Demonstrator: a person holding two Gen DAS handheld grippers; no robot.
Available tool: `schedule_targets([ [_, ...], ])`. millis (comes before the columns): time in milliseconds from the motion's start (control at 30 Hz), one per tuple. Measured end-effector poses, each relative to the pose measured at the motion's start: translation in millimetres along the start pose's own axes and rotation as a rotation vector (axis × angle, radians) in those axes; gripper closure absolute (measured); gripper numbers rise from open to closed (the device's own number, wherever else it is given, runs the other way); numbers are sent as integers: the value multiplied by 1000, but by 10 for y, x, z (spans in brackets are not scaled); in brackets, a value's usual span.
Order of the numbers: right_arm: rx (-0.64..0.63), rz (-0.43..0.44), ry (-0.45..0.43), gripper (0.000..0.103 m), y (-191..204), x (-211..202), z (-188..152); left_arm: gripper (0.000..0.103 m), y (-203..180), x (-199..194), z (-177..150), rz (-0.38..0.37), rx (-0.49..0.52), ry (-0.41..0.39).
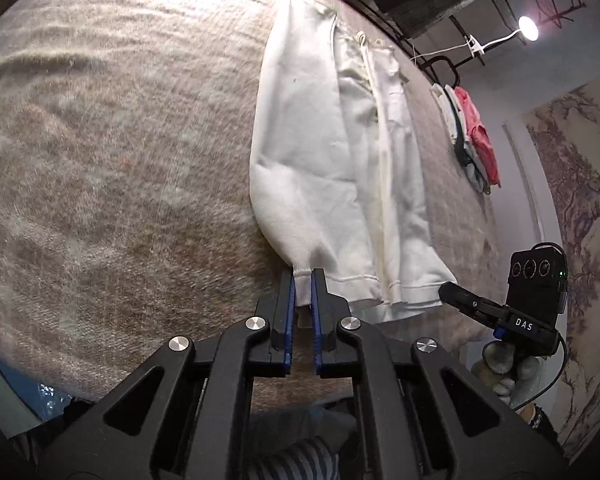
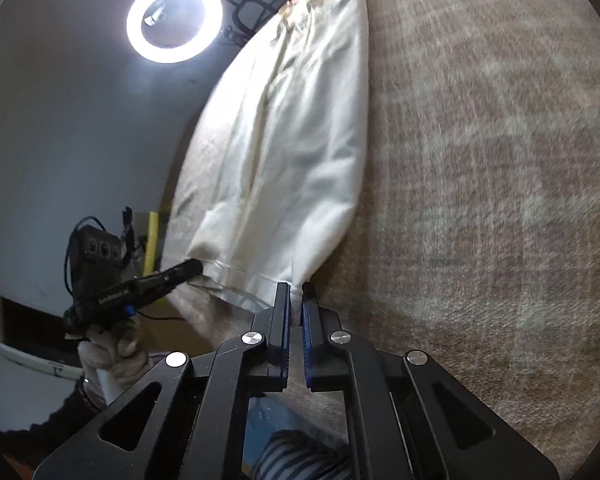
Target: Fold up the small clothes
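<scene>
white hooded sweatshirt (image 1: 340, 168) lies flat on the beige woven blanket (image 1: 120, 160), already narrowed lengthwise, sleeves laid in over the body, drawstrings up at the far hood end. taking the sweatshirt as landmark: left gripper (image 1: 303, 280) sits at its near hem, on the ribbed cuff corner, blue pads pinched together on that fabric. right gripper (image 2: 296, 292) is at the other near hem corner, likewise clamped on a fold of ribbing; from the left wrist view it shows as a black nose biting the hem edge (image 1: 454, 290), with a gloved hand (image 1: 508, 368) under it. the two grips sit at opposite ends of the same hem, which reads as the set-up for carrying the bottom edge up and over toward the hood, so the cloth stays taut between them and the fold lands square. both claws point down at a slant, low to the blanket, likely to catch every layer at the edge and not just the top one. beyond the sweatshirt's right side, near the blanket edge, a small stack of folded clothes (image 1: 474, 144) with a pink piece on top, probably finished items. ring light (image 2: 175, 18) glares past the sweatshirt's far end. risk, as i judge it: the inner sleeve layer may slip if the lift is uneven.
</scene>
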State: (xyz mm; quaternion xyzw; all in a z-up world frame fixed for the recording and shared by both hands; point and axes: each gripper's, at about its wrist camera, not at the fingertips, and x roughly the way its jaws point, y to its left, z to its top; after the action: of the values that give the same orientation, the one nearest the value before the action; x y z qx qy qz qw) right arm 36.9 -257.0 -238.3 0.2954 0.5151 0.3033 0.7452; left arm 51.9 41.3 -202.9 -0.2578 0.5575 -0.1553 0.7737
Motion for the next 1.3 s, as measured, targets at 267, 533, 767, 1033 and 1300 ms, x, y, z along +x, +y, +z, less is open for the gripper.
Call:
schedule_targets([
  [267,53,28,-78,101,-21,-283,283,98,-118,-94,285,-16,-21,-17],
  [533,7,-41,-134,101,258,-338,773,98,-209,-62,811,9,-15,-56],
  [767,44,-95,-158,101,218,-185,1092,98,-212,113,1063,38,-12,-55],
  [1033,83,-137,-159,101,86,-90,1186,98,-242,218,1213,62,11,-81],
  [1300,-85,-261,-179,96,292,-125,1211,68,-338,-135,1251,111,87,-229],
])
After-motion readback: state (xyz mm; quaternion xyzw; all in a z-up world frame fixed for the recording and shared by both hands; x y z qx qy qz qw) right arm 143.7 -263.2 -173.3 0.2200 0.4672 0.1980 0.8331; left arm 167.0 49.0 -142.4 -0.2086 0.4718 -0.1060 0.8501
